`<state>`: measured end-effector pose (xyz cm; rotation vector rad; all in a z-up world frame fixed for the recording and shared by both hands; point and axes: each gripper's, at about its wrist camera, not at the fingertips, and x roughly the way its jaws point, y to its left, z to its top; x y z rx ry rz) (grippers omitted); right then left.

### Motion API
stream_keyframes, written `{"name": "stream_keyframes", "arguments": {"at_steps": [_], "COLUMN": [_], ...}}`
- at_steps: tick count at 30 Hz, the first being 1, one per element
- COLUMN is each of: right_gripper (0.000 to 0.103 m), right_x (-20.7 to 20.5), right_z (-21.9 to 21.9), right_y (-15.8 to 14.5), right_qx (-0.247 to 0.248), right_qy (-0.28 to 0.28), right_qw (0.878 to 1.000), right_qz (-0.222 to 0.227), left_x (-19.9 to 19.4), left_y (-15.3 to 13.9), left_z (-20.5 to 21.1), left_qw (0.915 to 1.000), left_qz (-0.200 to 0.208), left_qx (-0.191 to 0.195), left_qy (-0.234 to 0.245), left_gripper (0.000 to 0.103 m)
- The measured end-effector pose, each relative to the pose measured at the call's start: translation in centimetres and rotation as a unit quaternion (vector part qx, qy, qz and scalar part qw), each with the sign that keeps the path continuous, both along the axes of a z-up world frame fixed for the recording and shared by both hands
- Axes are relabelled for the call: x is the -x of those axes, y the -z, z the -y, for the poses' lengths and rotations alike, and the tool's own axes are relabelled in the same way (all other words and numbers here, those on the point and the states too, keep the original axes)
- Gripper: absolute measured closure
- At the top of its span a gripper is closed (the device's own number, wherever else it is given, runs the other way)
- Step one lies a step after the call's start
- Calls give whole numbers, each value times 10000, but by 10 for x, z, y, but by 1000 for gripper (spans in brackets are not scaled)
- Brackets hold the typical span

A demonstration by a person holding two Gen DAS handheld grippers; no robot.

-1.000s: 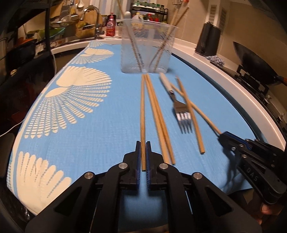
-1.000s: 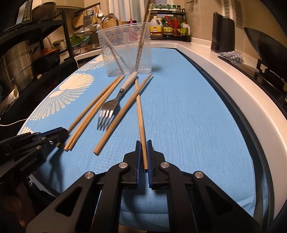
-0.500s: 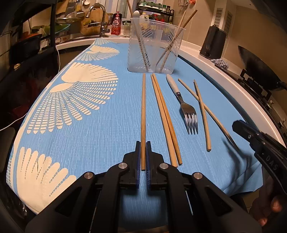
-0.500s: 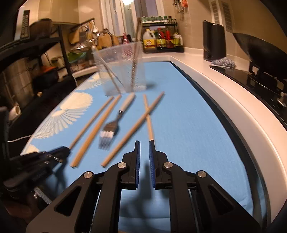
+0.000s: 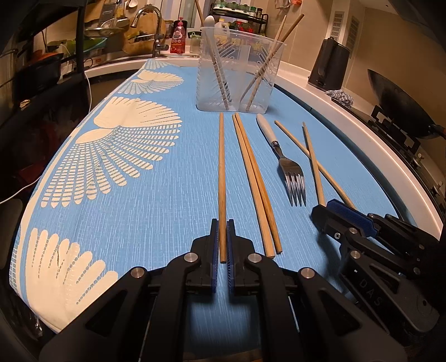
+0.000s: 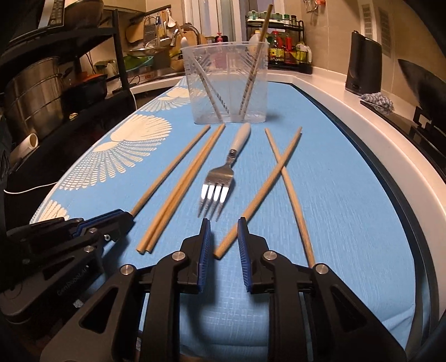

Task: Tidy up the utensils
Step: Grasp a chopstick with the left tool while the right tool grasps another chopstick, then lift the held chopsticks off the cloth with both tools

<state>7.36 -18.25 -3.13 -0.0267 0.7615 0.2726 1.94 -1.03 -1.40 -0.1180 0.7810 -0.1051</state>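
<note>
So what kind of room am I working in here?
Most likely a home kitchen: a sink faucet behind the counter, a wok on the stove at right, and a rack of sauce bottles against the tiled wall.

We see warm, dim indoor light over both views. The fork [image 6: 217,186] tines flare with white glare. Soft shadows fall under each gripper on the blue cloth [image 5: 172,211]. Fisheye bending curves the worktop [image 6: 370,144] edge, corners darken, and background shelves look slightly soft.
</note>
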Motion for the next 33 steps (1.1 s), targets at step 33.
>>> {"name": "stream_keyframes", "arguments": {"at_steps": [33], "right_gripper": [96], "right_x": [8], "right_z": [51], "right_y": [4], "right_qx": [175], "right_qy": [162], "right_qw": [9994], "right_qz": [243], "left_x": [2], "left_y": [0], "left_z": [0], "left_qw": [10000], "left_qz": [19], "left_qx": [-23], "left_qy": [46], "left_gripper": [97]}}
